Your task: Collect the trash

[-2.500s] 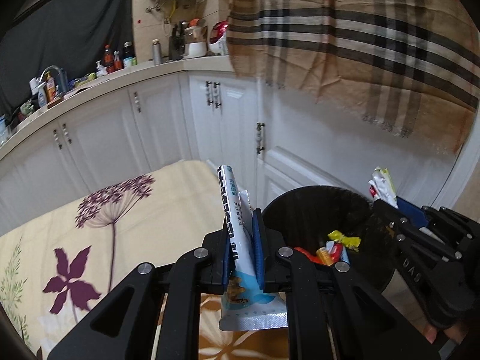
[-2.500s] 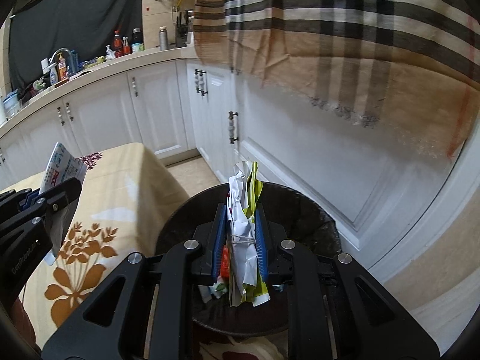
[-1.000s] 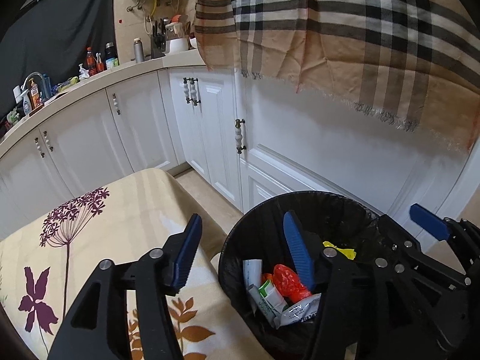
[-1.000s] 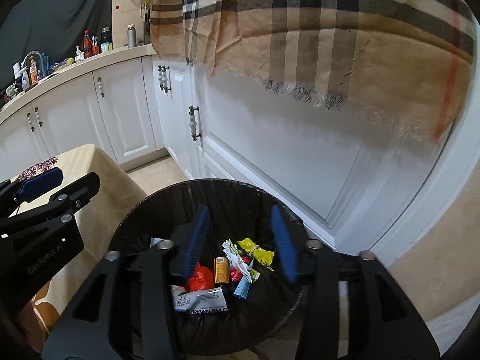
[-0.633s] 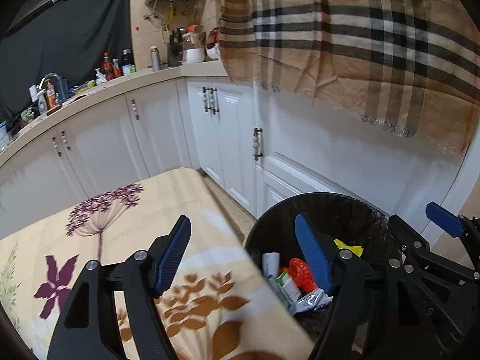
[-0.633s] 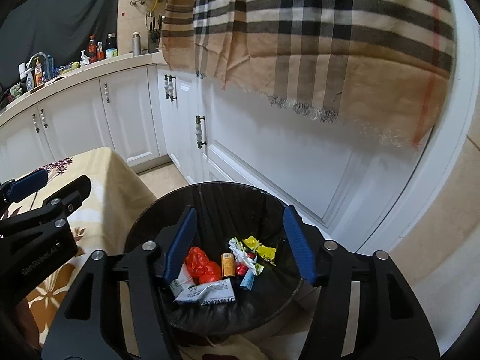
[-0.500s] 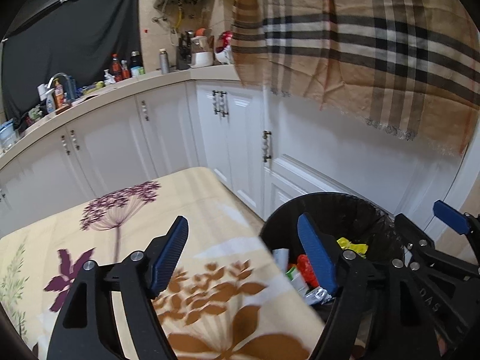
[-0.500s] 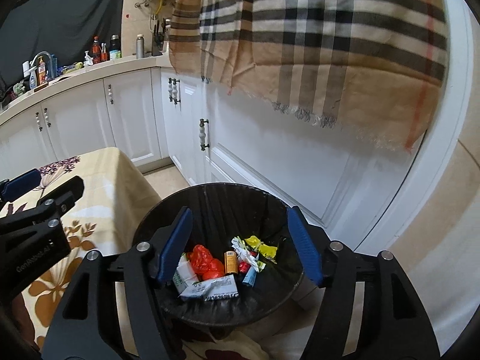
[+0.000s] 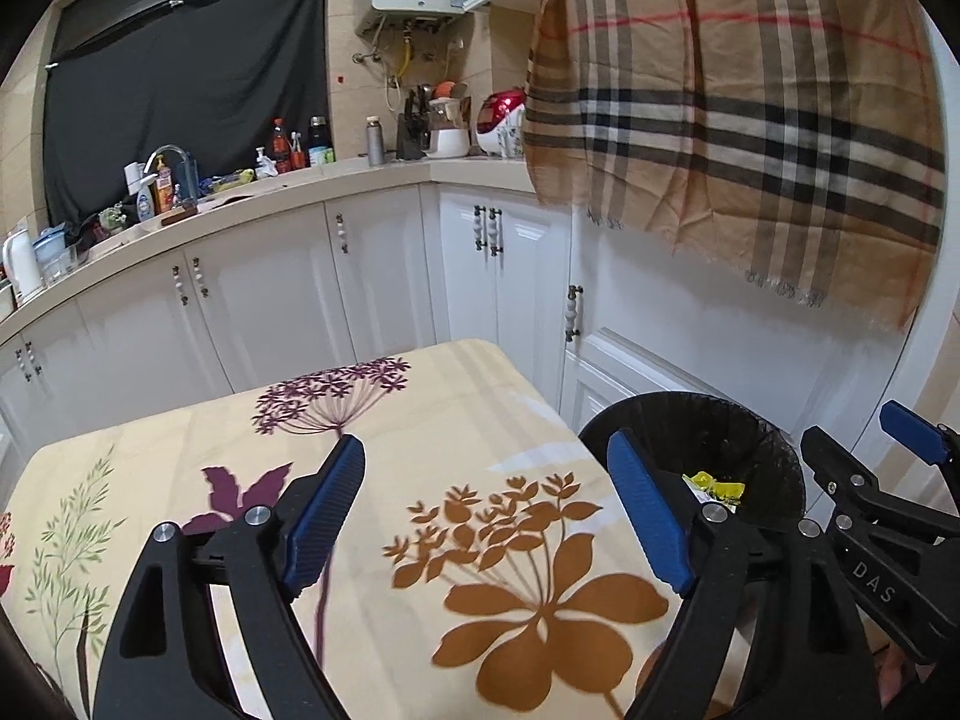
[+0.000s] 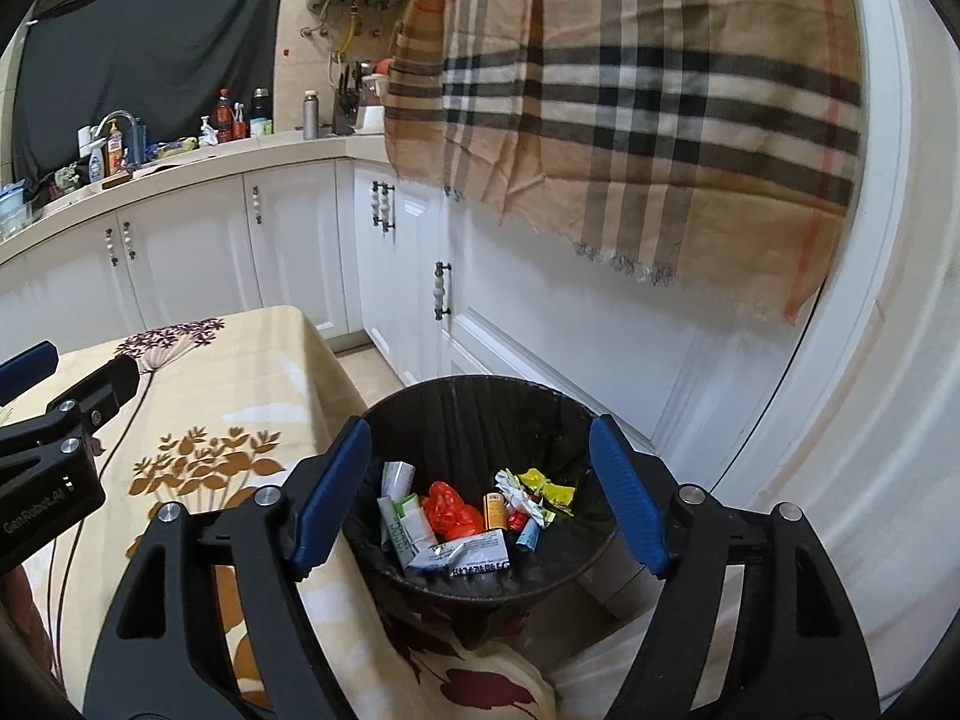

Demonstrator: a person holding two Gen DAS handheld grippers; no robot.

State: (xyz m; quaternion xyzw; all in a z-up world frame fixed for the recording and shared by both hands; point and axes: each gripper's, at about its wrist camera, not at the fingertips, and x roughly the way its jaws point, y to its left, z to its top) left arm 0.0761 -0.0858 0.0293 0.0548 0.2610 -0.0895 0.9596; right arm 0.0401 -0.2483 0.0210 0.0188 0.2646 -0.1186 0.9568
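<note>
A black lined trash bin [image 10: 474, 396] stands beside the table and holds several wrappers: a red one [image 10: 447, 510], a yellow one [image 10: 549, 489] and white packets [image 10: 474, 555]. My right gripper [image 10: 480, 489] is open and empty, above the bin. My left gripper [image 9: 486, 510] is open and empty over the flowered tablecloth [image 9: 420, 420], with the bin [image 9: 750, 420] to its right. The right gripper's fingers [image 9: 912, 426] show at the right edge of the left wrist view.
White kitchen cabinets [image 9: 372, 276] run behind the table, with bottles and a sink on the counter [image 9: 240, 198]. A plaid cloth [image 10: 660, 90] hangs over the white door [image 10: 600, 348] behind the bin. The left gripper [image 10: 36, 420] shows at the left.
Both grippers held wrappers over the bin, then opened and dropped them in. Since then both have lifted and drawn back; the left one now sits over the tablecloth.
</note>
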